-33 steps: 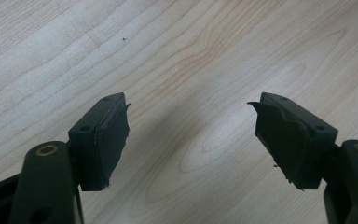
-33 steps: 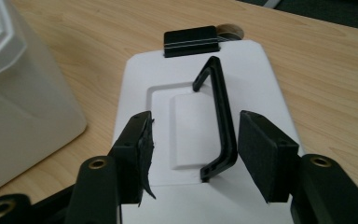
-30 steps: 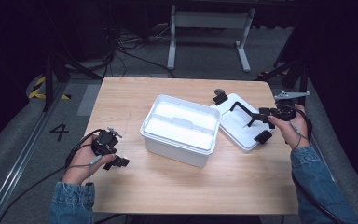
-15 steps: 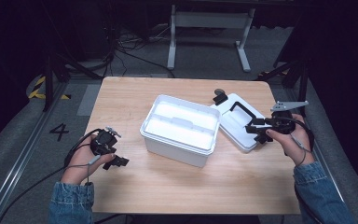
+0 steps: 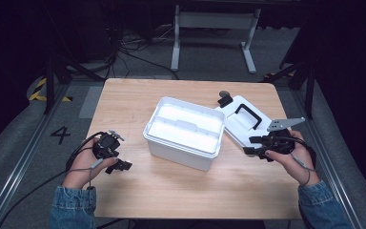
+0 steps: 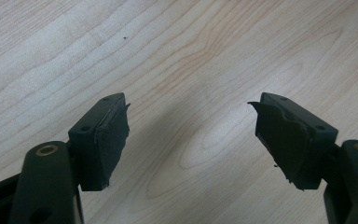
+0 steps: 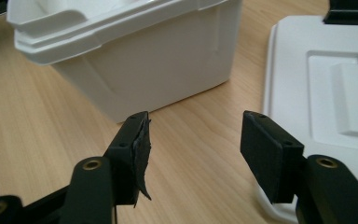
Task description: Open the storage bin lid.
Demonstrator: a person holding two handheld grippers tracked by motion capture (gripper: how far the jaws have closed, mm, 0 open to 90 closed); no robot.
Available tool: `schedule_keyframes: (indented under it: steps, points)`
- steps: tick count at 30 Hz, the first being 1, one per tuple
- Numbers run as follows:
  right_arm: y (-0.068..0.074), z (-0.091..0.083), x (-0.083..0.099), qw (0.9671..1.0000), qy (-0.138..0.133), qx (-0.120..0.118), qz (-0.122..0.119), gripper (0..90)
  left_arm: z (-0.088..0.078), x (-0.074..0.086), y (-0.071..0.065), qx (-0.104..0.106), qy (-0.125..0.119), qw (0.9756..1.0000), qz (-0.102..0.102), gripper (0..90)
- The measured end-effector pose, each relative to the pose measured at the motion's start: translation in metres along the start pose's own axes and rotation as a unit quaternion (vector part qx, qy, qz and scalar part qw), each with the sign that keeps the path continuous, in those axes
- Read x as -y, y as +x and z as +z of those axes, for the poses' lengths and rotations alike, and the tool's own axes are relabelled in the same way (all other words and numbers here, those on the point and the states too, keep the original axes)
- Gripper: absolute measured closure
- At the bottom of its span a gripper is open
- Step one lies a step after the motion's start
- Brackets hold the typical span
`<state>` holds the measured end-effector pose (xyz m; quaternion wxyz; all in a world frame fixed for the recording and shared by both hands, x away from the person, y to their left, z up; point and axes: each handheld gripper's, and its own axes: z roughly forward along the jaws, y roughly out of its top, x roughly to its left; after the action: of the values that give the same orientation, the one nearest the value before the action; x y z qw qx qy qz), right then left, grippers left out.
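An open white plastic box point(image 5: 183, 131) stands in the middle of the wooden table point(image 5: 186, 191). Its white lid point(image 5: 240, 125), with a black handle point(image 5: 248, 114), lies flat just right of it. My right gripper point(image 5: 249, 145) hovers at the lid's near edge, open; its jaws have just been opening, with nothing between them. In the right gripper view the gripper point(image 7: 196, 135) faces the gap between the box wall point(image 7: 158, 60) and the lid point(image 7: 317, 84). My left gripper point(image 5: 119, 167) rests at the near left, open over bare wood point(image 6: 191, 116).
A small black part point(image 5: 225, 99) sits at the lid's far corner. Cables trail from both grippers off the near edge. Behind the table stands a white frame point(image 5: 214, 21), with loose cables on the floor. Bare wood lies between the left hand and the box.
The right gripper has drawn back from the lid's handle toward the near edge, and its jaws stand a little wider. The left hand, box and lid have stayed put.
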<state>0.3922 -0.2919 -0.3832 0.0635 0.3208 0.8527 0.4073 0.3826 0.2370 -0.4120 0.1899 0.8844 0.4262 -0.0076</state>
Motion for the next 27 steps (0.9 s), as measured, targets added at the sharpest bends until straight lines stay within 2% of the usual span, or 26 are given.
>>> schedule_keyframes:
  steps: [6, 16, 20, 23, 27]
  points:
    - [0.012, 0.006, 0.007, 0.9999, 0.009, -0.006, -0.004, 43.1, 0.001, -0.001, -0.001, 0.001, 0.001, 1.0000, -0.001, 26.2]
    - [0.023, 0.020, 0.017, 0.9992, 0.037, -0.016, -0.007, 42.2, 0.001, -0.002, -0.001, 0.000, 0.002, 1.0000, 0.007, 26.2]
    - [0.027, 0.030, 0.023, 0.9982, 0.056, -0.016, -0.012, 42.0, 0.001, -0.002, -0.001, 0.000, 0.002, 1.0000, 0.009, 26.2]
    - [0.029, 0.037, 0.028, 0.9972, 0.069, -0.028, -0.011, 41.8, 0.002, -0.002, -0.001, 0.003, 0.004, 1.0000, 0.006, 26.1]
    - [0.032, 0.046, 0.033, 0.9952, 0.091, -0.031, -0.014, 41.8, 0.003, -0.002, -0.001, 0.002, 0.007, 0.9999, 0.007, 26.0]
